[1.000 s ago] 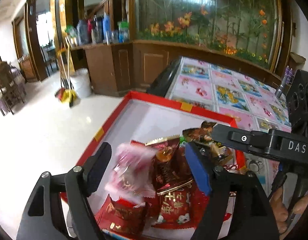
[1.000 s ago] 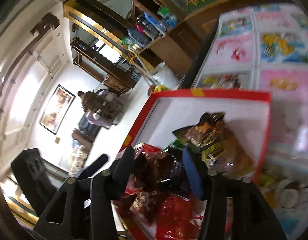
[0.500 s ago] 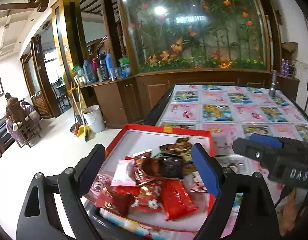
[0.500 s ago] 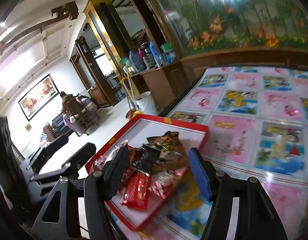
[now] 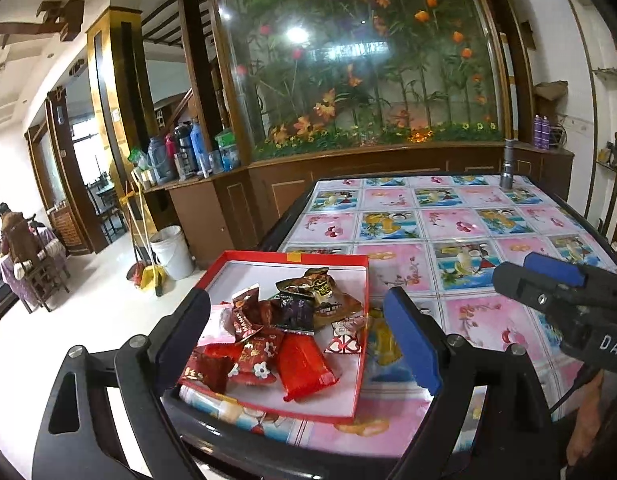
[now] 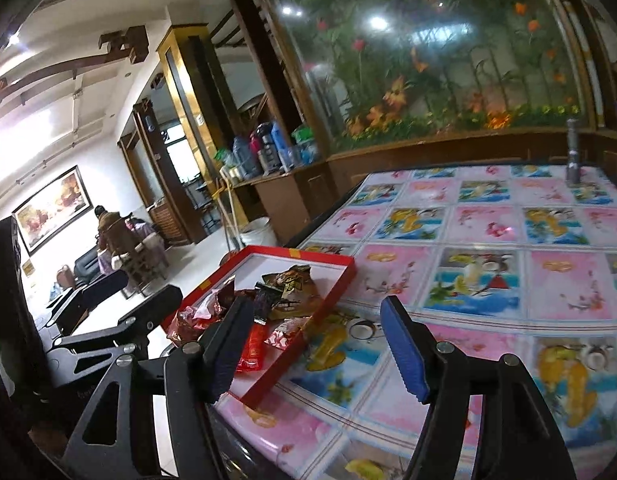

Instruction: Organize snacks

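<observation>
From your left wrist, your left gripper stands wide with nothing between its pads; the jaws have just been opening, and the red tray shows in the gap only because it lies beyond and below the fingertips on the tiled tablecloth; the snack packets sit heaped in the tray's near half, which I take as the gathering already done, since no loose packet shows on the cloth; the far half of the tray is bare white; the tray sits at the table's near corner, its near edge right at the rim; your right gripper pokes in at the right, level with the left fingertips, and from this side you cannot judge its gap; the left black finger covers the tray's near left corner; a grey canister stands far ahead at the table's back edge.

From your right wrist, the right gripper is likewise open and empty, its jaws having just been opening; the tray lies ahead and to the left of it, the left black finger hiding part of the red and foil packets; the blue-padded finger hangs over bare cloth; your left gripper shows at the left edge, dark and partly cut off, so its pads cannot be read here; print on the packets is too small to read; a seated person is far off to the left.
</observation>
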`<control>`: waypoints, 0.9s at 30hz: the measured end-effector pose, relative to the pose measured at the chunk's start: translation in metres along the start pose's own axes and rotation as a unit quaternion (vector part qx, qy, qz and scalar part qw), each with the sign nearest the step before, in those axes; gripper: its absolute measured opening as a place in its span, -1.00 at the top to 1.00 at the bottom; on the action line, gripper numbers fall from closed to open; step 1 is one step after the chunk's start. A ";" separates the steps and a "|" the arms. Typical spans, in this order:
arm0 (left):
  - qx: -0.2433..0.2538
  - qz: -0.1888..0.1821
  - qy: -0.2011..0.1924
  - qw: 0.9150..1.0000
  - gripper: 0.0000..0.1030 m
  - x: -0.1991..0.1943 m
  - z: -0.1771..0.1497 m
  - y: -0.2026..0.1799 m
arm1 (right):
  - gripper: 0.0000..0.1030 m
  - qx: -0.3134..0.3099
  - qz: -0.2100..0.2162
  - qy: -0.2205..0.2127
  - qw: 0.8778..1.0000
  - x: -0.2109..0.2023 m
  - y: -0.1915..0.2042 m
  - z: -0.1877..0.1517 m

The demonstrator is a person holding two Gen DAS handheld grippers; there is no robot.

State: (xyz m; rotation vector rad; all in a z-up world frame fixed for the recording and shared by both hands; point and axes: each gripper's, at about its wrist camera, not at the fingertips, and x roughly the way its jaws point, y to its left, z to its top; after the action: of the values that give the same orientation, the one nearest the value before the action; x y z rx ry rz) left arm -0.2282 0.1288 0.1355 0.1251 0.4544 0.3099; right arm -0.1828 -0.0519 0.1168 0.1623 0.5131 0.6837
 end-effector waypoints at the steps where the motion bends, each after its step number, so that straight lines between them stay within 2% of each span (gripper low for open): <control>1: 0.001 0.003 -0.004 1.000 -0.74 -0.005 0.000 0.000 | -0.34 -0.002 -0.001 -0.003 1.000 -0.005 0.002 -0.001; 5: -0.011 0.005 -0.028 1.000 -0.79 -0.033 -0.002 0.008 | -0.34 -0.014 -0.005 -0.020 1.000 -0.028 0.017 -0.002; 7: -0.022 0.013 -0.039 0.999 -1.00 -0.047 -0.004 0.015 | -0.34 -0.022 -0.006 -0.027 0.999 -0.039 0.028 -0.004; 11: -0.038 0.045 -0.064 0.996 -1.00 -0.074 -0.013 0.031 | -0.44 -0.038 -0.011 -0.044 0.998 -0.061 0.051 -0.012; 14: -0.048 0.041 -0.060 0.996 -1.00 -0.081 -0.016 0.041 | -0.50 -0.051 -0.013 -0.052 0.997 -0.071 0.066 -0.017; 19: -0.072 0.039 -0.056 0.995 -1.00 -0.075 -0.021 0.049 | -0.51 -0.078 -0.014 -0.062 0.995 -0.070 0.081 -0.019; 23: -0.083 0.023 -0.026 0.996 -1.00 -0.058 -0.023 0.052 | -0.51 -0.071 -0.006 -0.059 0.996 -0.060 0.076 -0.016; 27: -0.079 0.029 -0.030 0.996 -1.00 -0.059 -0.027 0.052 | -0.51 -0.061 -0.009 -0.048 0.997 -0.053 0.070 -0.018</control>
State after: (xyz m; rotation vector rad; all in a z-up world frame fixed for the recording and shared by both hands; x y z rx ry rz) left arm -0.3046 0.1607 0.1457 -0.0069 0.3662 0.3977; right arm -0.2655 -0.0322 0.1442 0.0750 0.3795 0.6843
